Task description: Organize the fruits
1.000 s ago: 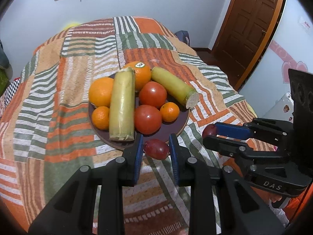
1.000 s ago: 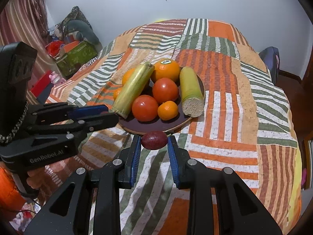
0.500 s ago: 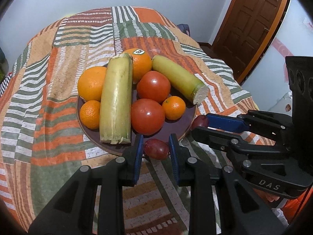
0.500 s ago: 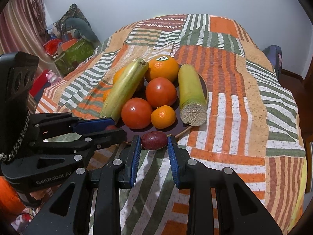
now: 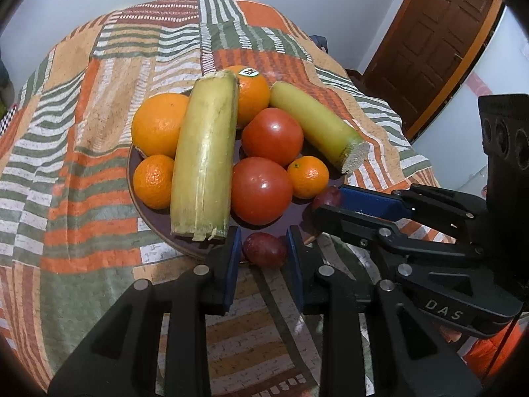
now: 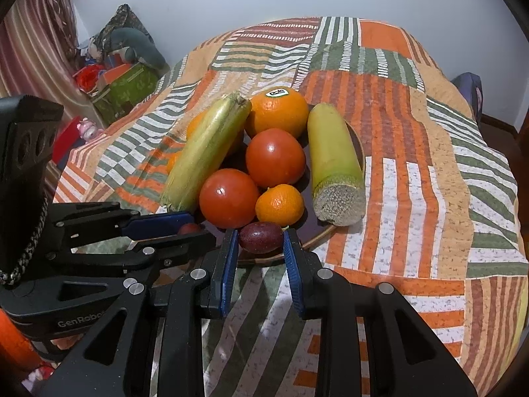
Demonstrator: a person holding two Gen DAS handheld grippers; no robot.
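Observation:
A dark round plate (image 5: pixel 155 221) (image 6: pixel 330 230) on the patchwork cloth holds two sugarcane pieces (image 5: pixel 205 162), two tomatoes (image 5: pixel 261 190), oranges (image 5: pixel 158 124) and small mandarins (image 5: pixel 309 176). My left gripper (image 5: pixel 264 248) is shut on a dark red grape (image 5: pixel 264 249) at the plate's near rim. My right gripper (image 6: pixel 261 241) is shut on a purple grape (image 6: pixel 261 236) over the plate's near edge, beside a mandarin (image 6: pixel 279 205). The right gripper (image 5: pixel 334 205) shows in the left wrist view with its grape (image 5: pixel 327 197); the left gripper (image 6: pixel 185 231) shows in the right wrist view.
The striped orange, green and white cloth (image 5: pixel 82 165) covers a round table. A brown door (image 5: pixel 436 39) stands at the right. Bags and clutter (image 6: pixel 122 66) lie on the floor at the left. The two grippers sit close side by side.
Both grippers have moved forward with their grapes, from the cloth in front of the plate to its near rim. The fruit on the plate has not moved.

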